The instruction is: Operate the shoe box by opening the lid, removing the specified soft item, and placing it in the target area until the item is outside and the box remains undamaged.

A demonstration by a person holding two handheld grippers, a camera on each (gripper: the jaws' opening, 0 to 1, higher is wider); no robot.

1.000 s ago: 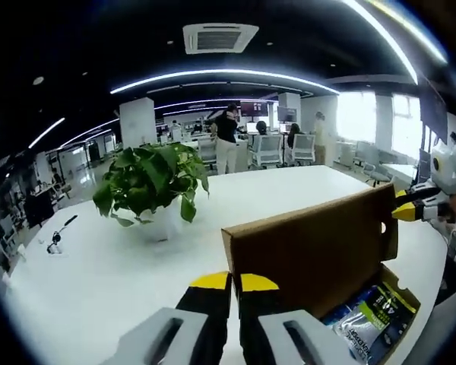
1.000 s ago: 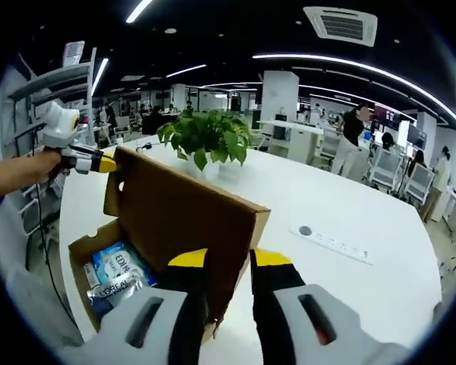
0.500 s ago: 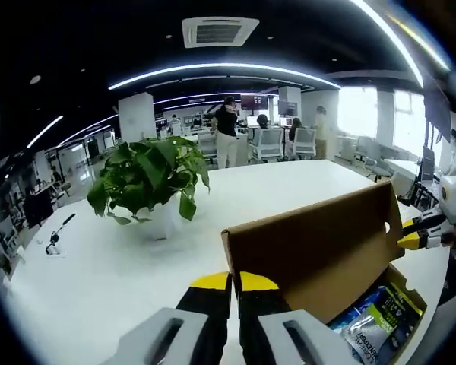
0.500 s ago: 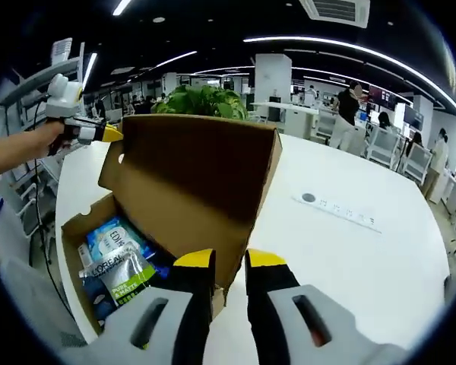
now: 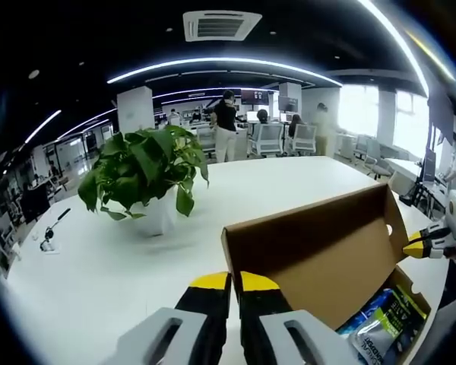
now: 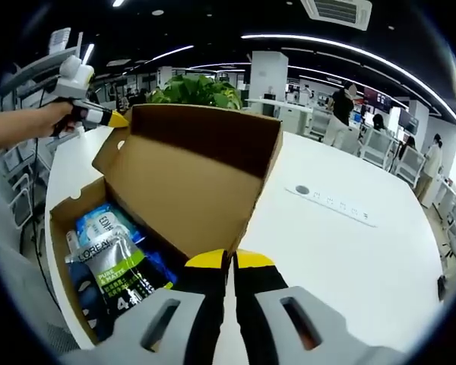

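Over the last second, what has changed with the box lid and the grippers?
The lid has swung further open, exposing more of the sachets. The right hand-held gripper has narrowed its jaws on the lid's corner. The left hand-held gripper stays on the other corner; the plant is unmoved.

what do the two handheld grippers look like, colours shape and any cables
Both match. The left gripper has black jaws capped with yellow tips, set in pale grey slotted mounts. The right gripper is built the same way. Seen from outside in the right gripper view, the left gripper has a white body with a round lens housing and a yellow-tipped nose. A thin dark cable hangs below it. No sleeve is visible.
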